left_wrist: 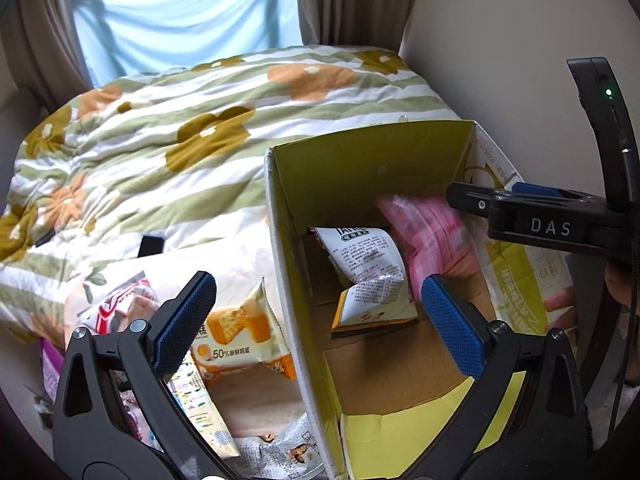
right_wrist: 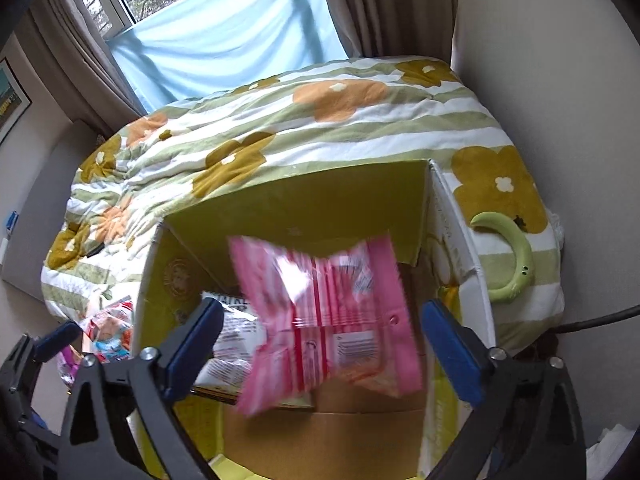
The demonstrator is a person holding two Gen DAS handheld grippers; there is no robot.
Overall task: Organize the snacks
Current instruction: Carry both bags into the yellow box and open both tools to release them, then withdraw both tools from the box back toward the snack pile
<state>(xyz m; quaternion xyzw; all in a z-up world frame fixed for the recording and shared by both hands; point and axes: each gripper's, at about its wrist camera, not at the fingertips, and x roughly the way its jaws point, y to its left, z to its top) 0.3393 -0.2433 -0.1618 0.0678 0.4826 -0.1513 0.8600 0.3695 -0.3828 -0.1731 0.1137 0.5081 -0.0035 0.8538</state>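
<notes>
Pink snack packet (right_wrist: 326, 320) (blurred) hangs between my right tongs (right_wrist: 320, 338), released wide, above the open cardboard box (right_wrist: 296, 208); my left tongs (left_wrist: 320, 320) gape empty over its wall.
</notes>
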